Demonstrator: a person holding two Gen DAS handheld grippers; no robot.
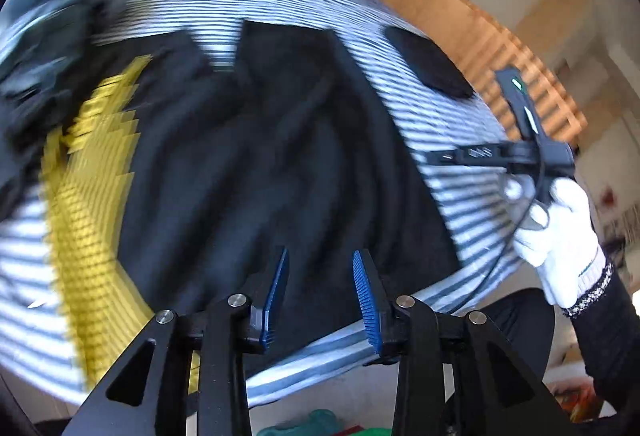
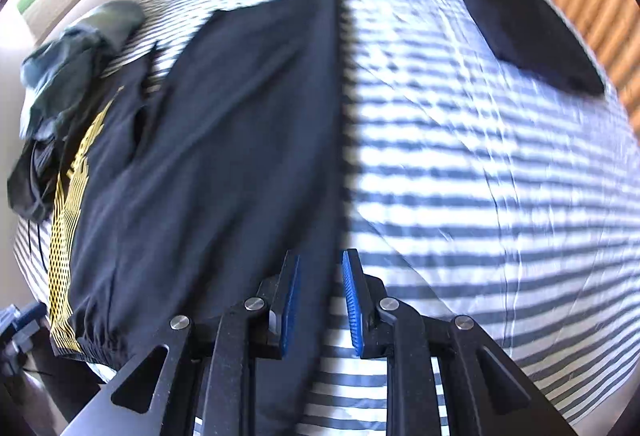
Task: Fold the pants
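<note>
Currently the pants point(image 2: 224, 139) lay spread on the striped bed point(image 2: 460, 195), waistband at the near edge, legs running to the far side, laid flat so an edge could be taken for a fold. Left tongs point(image 1: 320, 300) hung over the dark cloth, parted, holding nothing. Right tongs point(image 2: 320, 300) hovered at the right edge of the pants, parted and empty, probably lined up to pinch that hem. A folded dark garment point(image 2: 528, 35) sat well apart, far right.
</note>
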